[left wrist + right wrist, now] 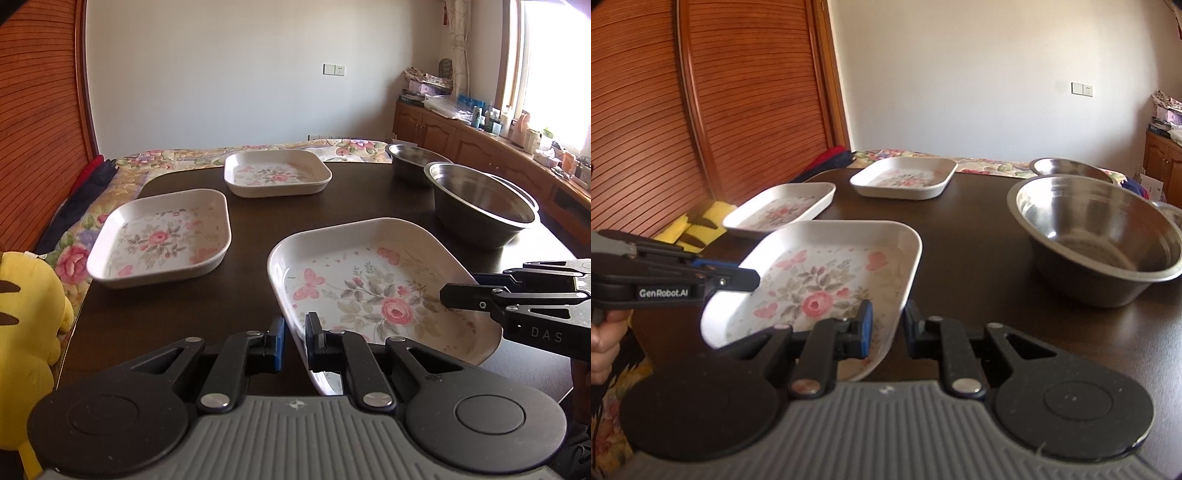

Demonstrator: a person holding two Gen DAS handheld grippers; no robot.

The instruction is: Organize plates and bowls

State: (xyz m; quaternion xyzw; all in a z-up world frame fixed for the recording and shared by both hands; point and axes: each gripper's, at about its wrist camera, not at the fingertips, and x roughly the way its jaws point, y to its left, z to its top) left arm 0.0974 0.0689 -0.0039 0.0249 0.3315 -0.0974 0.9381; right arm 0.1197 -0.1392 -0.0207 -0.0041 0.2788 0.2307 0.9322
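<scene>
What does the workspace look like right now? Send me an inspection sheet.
Surface: dark wooden table, mostly bare.
Job's things: three floral plates; near plate tilted, rim between both grippers' fingers; left plate and far plate flat. Two steel bowls, large bowl and small bowl behind it.
Clutter: nothing seen on the table.
Grippers: left gripper and right gripper each straddle the near plate's rim; closure unclear.
Cables: nothing seen.
Surroundings: yellow plush toy, floral bedding, cluttered cabinet.

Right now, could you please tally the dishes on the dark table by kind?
White square floral plates: 3
Round stainless steel bowls: 2
Total: 5
</scene>
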